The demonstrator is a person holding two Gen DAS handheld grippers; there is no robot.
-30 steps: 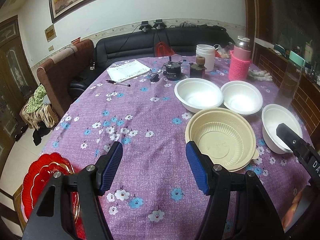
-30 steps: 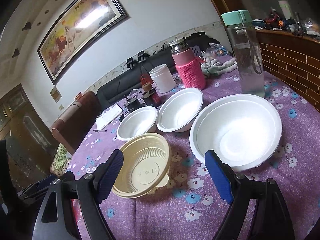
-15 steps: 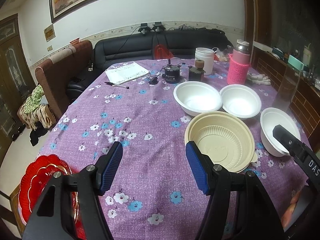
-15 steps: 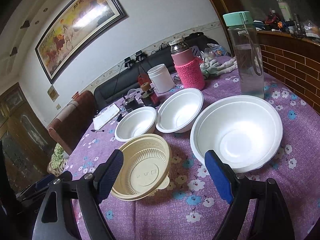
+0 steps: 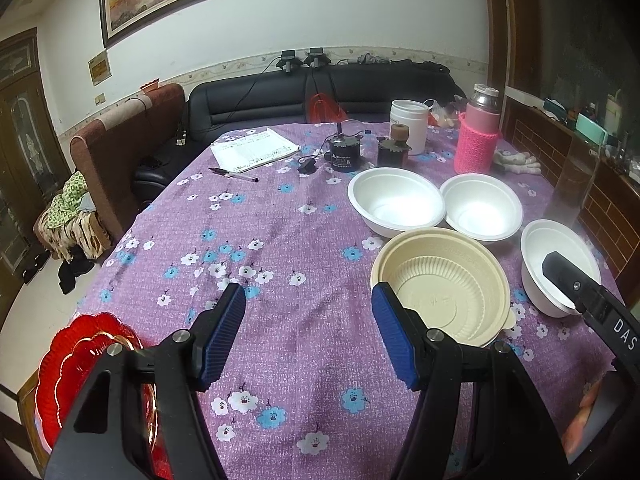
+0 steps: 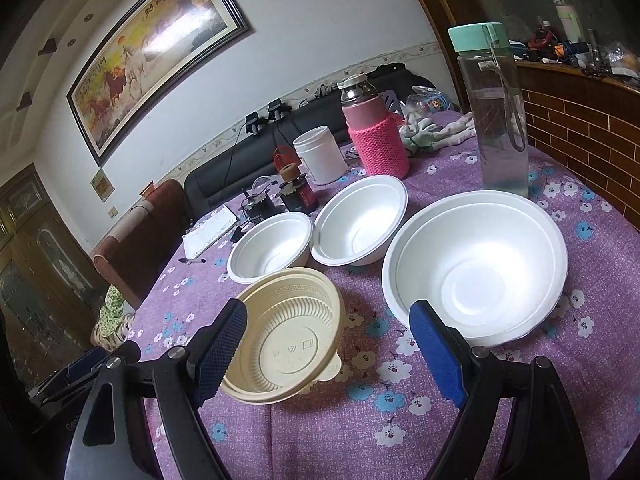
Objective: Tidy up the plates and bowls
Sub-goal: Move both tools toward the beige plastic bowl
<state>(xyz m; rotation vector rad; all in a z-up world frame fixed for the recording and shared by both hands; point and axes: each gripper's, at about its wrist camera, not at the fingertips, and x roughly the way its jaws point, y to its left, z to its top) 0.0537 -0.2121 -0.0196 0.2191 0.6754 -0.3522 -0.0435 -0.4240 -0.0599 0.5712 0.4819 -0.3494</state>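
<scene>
A beige ribbed plastic bowl (image 5: 442, 288) (image 6: 286, 336) sits on the purple flowered tablecloth. Behind it stand two white foam bowls (image 5: 396, 206) (image 6: 272, 252), (image 5: 482, 210) (image 6: 360, 220), and a third, larger in the right wrist view (image 6: 476, 268) (image 5: 558, 264), sits to the right. Red scalloped plates (image 5: 92, 364) are stacked at the near left table edge. My left gripper (image 5: 308, 324) is open over bare cloth, left of the beige bowl. My right gripper (image 6: 332, 340) is open, hovering near the beige bowl and the big white bowl. Nothing is held.
At the back of the table are a pink-sleeved flask (image 5: 478, 140), a white jar (image 5: 408, 124), small dark gadgets (image 5: 344, 152), a notepad (image 5: 254, 154) and a pen (image 5: 234, 174). A clear water bottle (image 6: 494, 112) stands at the right. A sofa and an armchair lie beyond.
The left wrist view has tilted very slightly, so the table sits a little lower in frame. Bowls, plates and both grippers' jaws are unchanged.
</scene>
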